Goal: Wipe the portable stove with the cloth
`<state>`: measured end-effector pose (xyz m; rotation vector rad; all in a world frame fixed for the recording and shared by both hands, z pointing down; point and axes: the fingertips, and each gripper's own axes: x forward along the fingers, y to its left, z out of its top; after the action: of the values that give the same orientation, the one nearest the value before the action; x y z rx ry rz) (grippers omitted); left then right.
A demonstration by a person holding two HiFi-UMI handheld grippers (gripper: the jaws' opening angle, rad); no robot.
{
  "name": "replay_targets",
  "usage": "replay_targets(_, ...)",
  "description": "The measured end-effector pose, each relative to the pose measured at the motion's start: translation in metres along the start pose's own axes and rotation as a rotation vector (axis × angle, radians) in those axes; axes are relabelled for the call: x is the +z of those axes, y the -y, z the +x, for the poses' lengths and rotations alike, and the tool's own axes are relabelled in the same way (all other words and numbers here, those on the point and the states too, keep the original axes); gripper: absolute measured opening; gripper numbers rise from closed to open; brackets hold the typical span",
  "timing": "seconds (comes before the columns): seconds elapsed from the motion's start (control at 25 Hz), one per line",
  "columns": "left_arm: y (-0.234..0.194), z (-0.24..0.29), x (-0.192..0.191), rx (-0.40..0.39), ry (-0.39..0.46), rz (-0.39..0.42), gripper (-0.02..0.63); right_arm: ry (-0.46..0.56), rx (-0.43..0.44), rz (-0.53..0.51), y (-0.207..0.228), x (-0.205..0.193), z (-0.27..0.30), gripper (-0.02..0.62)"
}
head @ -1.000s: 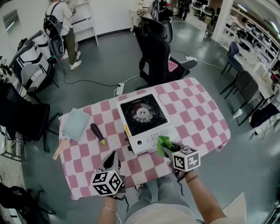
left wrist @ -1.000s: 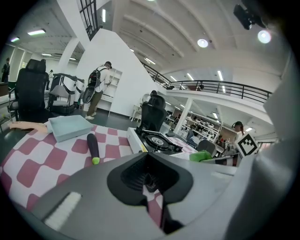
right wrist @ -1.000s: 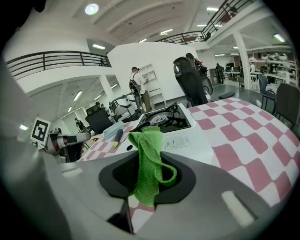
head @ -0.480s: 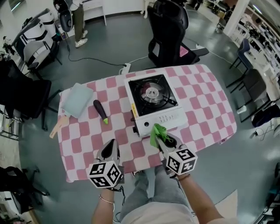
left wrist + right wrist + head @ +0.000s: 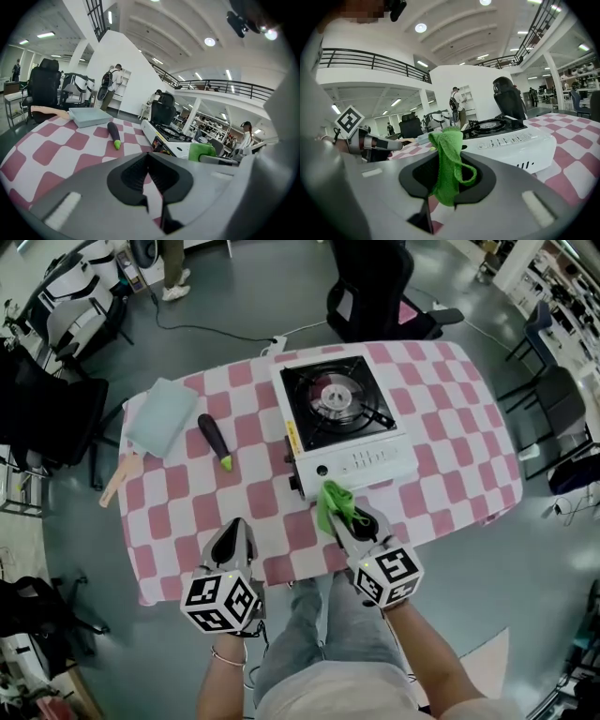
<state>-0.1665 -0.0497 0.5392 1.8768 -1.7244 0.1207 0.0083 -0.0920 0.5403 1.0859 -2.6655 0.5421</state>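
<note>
My right gripper (image 5: 339,517), jaws clenched on the green cloth (image 5: 331,502), has shifted left along the front of the portable stove (image 5: 349,423). Cloth is now just off that edge, so I judge wiping has barely started. Left gripper (image 5: 232,532) is over the table (image 5: 450,427), jaws closed and empty.

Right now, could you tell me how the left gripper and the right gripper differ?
The right gripper is shut on the green cloth; the left gripper is shut with nothing between its jaws. The right gripper is close to the portable stove's front, while the left gripper is over the checked tablecloth, well to the stove's side. Both point away from the person, towards the table.
</note>
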Motion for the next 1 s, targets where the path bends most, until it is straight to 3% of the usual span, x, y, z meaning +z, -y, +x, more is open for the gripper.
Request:
replay_targets(0.48,-0.005,0.000,-0.016,0.023,-0.034,-0.013,0.000,-0.036,0.051,-0.130,-0.013,-0.021,0.019,0.083)
replay_targets(1.0,-0.003,0.008,-0.017,0.032,-0.052,-0.014,0.000,-0.007,0.005,-0.118,-0.003,-0.023,0.024,0.083)
